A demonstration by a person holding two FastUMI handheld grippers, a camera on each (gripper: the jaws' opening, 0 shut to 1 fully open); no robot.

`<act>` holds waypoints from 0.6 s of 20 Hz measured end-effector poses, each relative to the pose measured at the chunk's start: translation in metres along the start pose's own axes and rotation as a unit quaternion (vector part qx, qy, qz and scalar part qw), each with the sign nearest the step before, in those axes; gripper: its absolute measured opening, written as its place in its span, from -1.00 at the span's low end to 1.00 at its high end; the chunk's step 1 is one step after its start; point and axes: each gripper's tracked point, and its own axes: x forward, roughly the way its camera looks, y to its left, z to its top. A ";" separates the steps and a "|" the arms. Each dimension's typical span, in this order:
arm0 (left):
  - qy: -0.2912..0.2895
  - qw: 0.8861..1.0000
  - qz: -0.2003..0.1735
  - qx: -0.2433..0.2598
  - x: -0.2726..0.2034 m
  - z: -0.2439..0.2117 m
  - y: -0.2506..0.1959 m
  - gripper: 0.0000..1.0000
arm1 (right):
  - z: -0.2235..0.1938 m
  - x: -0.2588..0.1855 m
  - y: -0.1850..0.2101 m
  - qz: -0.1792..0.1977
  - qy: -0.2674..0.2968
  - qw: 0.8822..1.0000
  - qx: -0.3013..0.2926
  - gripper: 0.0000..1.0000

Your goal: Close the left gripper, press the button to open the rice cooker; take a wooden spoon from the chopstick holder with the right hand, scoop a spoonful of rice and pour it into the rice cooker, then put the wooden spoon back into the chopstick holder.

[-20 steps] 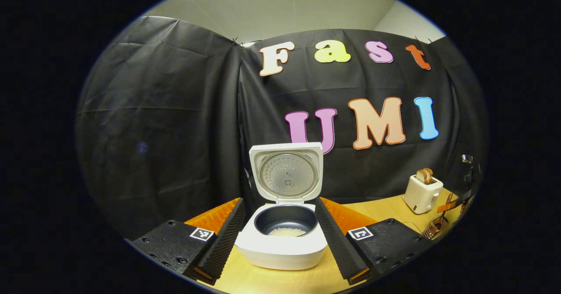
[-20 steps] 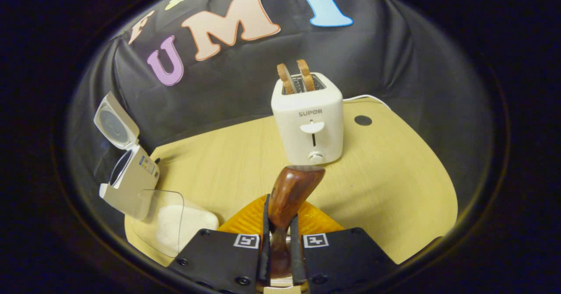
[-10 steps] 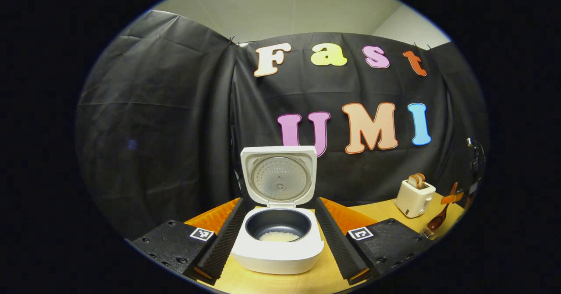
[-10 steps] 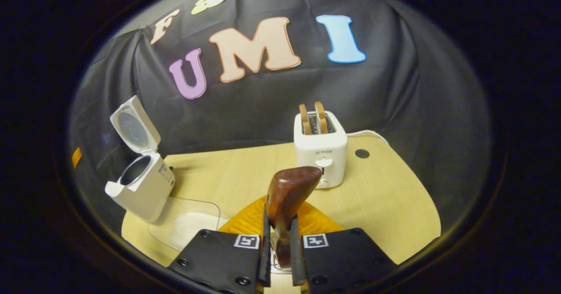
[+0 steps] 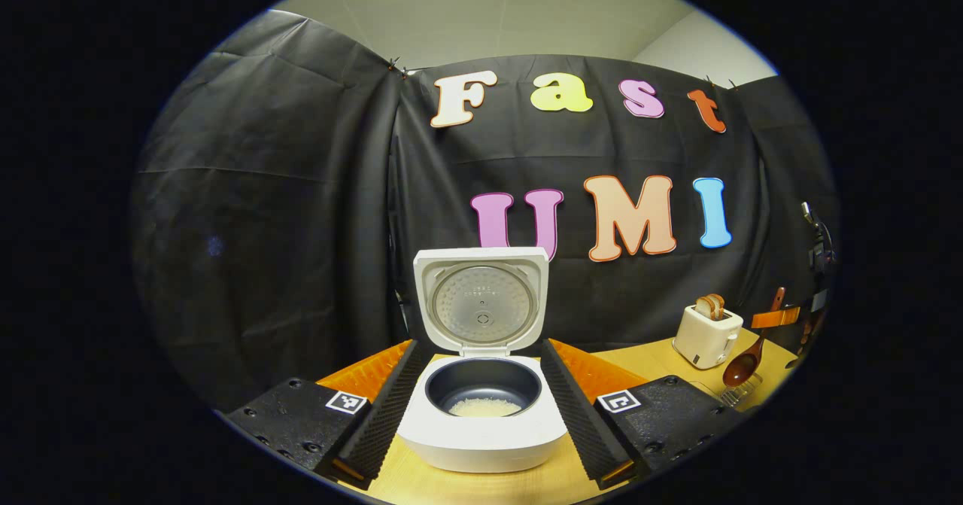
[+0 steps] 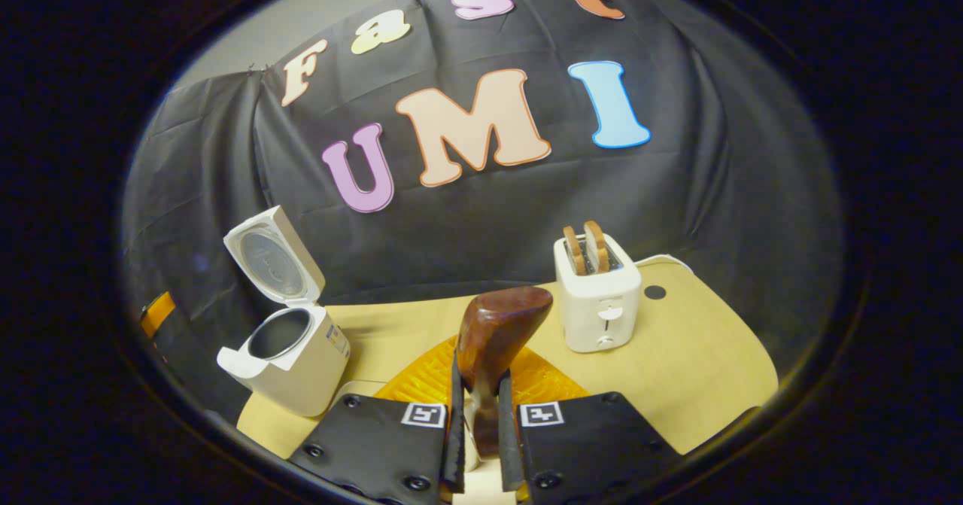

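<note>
The rice cooker (image 5: 481, 384) is sitting near the front edge of the bench (image 5: 647, 362), and its lid (image 5: 481, 299) is standing straight up, so the button step looks done. A little pile of rice (image 5: 485, 407) is lying in the bottom of the dark pot, so I think the scoop has been poured in too.

The left claw (image 5: 481, 415) is resting with its fingers wide apart, one on each side of the cooker, and it is gripping nothing. The right claw (image 6: 478, 430) is squeezing the wooden spoon (image 6: 493, 339) tight by its handle, and the bowl of the spoon is pointing up toward the toaster (image 6: 599, 294) at the back right of the bench. In the left gripper view the spoon (image 5: 745, 362) is hanging bowl-down by the right edge of the bench.

What is left, I think, is putting the spoon back into the chopstick holder. A bit of wire rack (image 5: 741, 393) is peeking out under the spoon, but I cannot tell if that is the holder.

Compared with a second ago, the right claw is sitting higher and farther back: the toaster and the cooker look smaller and lower, and the clear tray of rice has slipped out of sight. The left claw has hardly moved.
</note>
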 end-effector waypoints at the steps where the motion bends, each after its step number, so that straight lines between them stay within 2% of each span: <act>1: 0.002 1.000 0.000 0.001 0.001 -0.002 0.004 0.90 | -0.003 0.003 0.009 0.002 -0.001 1.000 0.003 -0.60; 6: 0.006 1.000 -0.004 0.003 -0.002 -0.006 0.023 0.89 | -0.024 0.025 0.038 -0.011 -0.011 1.000 -0.002 -0.60; 9: 0.010 1.000 -0.008 0.003 -0.003 -0.011 0.031 0.89 | -0.049 0.041 0.055 -0.016 0.009 1.000 -0.005 -0.59; 12: 0.013 1.000 -0.006 0.005 -0.007 -0.015 0.045 0.89 | -0.065 0.055 0.061 -0.036 0.016 0.999 -0.019 -0.56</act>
